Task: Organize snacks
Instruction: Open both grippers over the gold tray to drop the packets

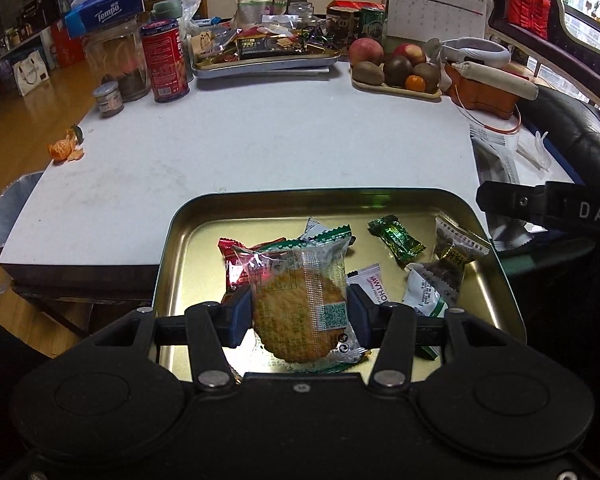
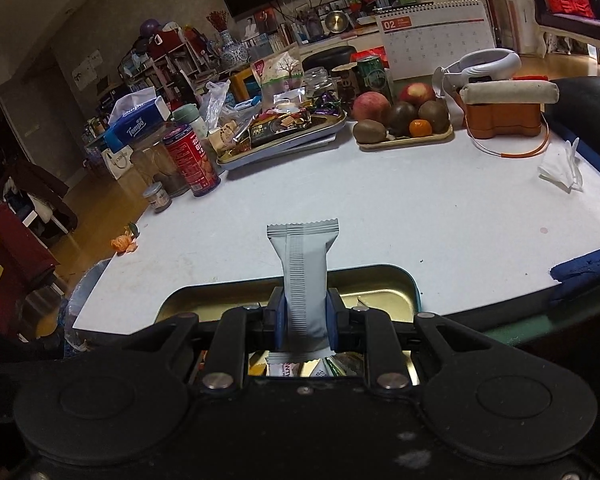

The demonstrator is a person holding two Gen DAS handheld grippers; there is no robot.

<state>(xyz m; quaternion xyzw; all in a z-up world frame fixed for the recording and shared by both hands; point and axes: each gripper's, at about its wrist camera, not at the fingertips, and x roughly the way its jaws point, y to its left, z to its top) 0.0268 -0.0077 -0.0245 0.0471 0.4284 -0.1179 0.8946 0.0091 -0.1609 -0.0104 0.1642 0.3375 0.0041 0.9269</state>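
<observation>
Near: left gripper (image 1: 299,312), fingers clamped on a wrapped round cracker (image 1: 300,312), held directly above the gold tin tray (image 1: 204,216) w/ loose snack packs inside. Right gripper (image 2: 303,316), fingers clamped on a grey bar wrapper (image 2: 303,276), long axis pointing away along the fingers, also over the tray. Judged: both pieces sit above the drop spot; release is the coming move. Far: second snack tray (image 1: 260,65), fruit plate (image 1: 396,90), calendar (image 1: 436,12) at table (image 1: 260,140) rear.

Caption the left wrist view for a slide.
Left gripper holds a wrapped cracker above the snack tin.
</observation>
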